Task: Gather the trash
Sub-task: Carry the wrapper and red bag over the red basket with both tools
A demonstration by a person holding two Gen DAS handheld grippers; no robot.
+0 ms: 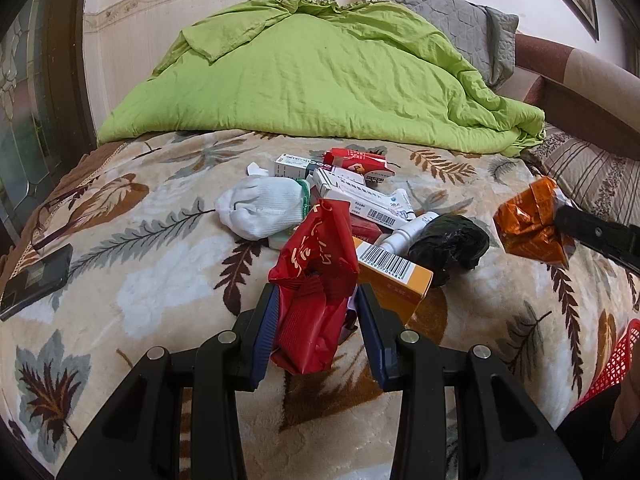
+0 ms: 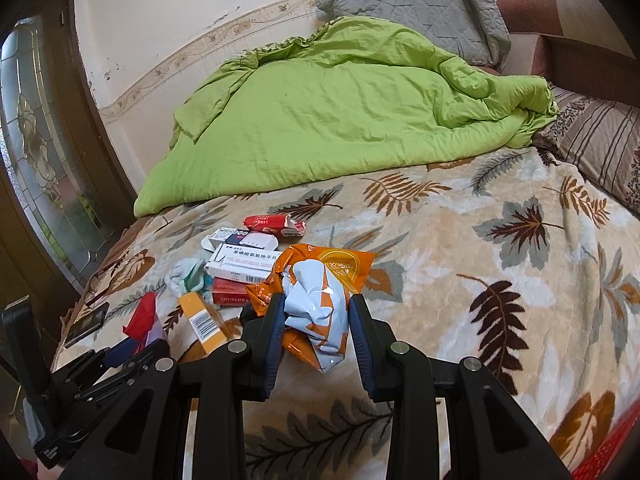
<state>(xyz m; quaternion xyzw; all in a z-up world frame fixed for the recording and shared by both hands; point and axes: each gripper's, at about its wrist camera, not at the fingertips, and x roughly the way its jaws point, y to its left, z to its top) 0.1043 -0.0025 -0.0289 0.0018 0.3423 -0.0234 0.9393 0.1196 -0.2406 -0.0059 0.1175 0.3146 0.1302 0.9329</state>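
Holding two pieces at once: left gripper (image 1: 316, 300) clamped on a crumpled red foil wrapper (image 1: 316, 280), right gripper (image 2: 316, 316) clamped on a crushed orange-and-white plastic packet (image 2: 320, 300). Both sit low over the leaf-patterned blanket (image 2: 460, 260), near the heap of medicine boxes (image 1: 360, 196), white knit glove (image 1: 260, 208) and black crumpled bag (image 1: 448, 246). Red mesh basket (image 1: 616, 356) shows at the left view's right edge; likely the bin. Advice: lift clear before swinging across, keep the squeeze firm since foil slips, release only over the basket.
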